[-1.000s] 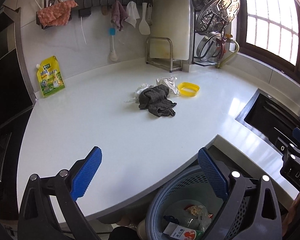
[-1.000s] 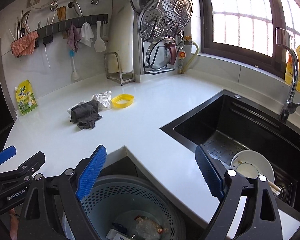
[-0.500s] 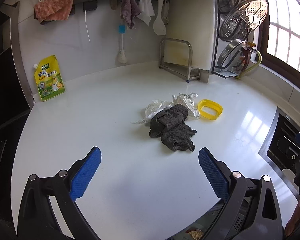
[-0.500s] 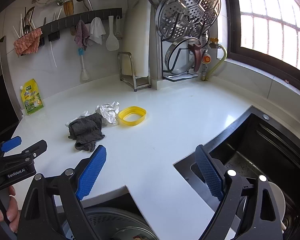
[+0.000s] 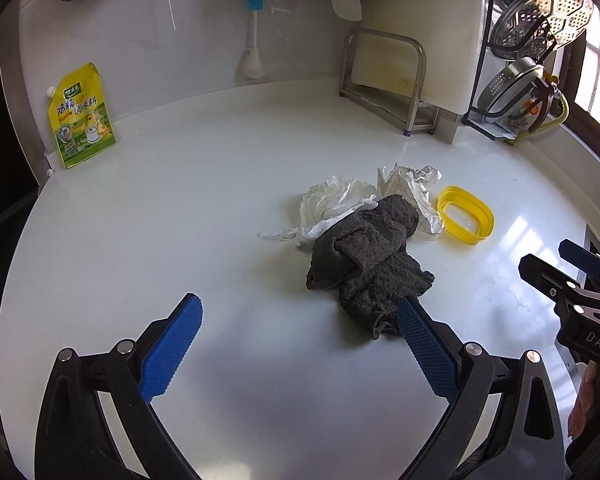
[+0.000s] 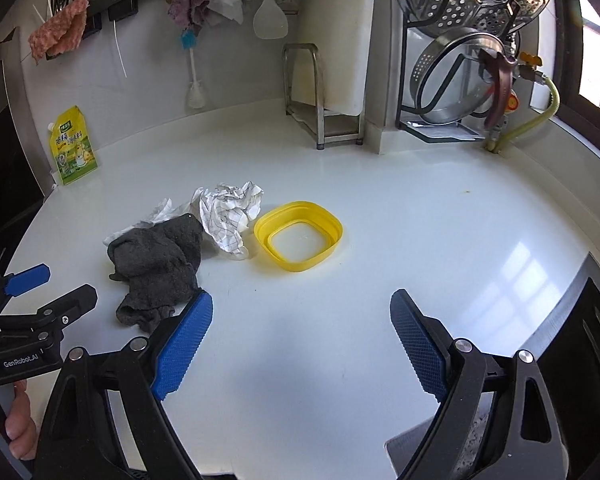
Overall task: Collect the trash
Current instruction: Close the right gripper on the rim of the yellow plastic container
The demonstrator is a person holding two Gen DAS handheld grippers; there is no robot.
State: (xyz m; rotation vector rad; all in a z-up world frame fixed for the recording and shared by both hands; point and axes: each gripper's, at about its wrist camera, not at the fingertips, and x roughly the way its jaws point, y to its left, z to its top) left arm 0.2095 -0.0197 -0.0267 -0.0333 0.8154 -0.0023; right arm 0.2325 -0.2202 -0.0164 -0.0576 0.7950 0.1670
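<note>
Sitting on the white counter (image 5: 140, 240) is a gray rag (image 5: 364, 256), lying partly over a white tissue (image 5: 332, 204) and crumpled checked paper (image 6: 228, 216). Just beside them is a yellow lid (image 6: 298, 236). The left gripper (image 5: 298, 344) and right gripper (image 6: 302, 338) hover wide open, holding nothing.

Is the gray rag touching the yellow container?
Apart. The right wrist view shows the gray rag separated from the yellow container by crumpled paper.
</note>
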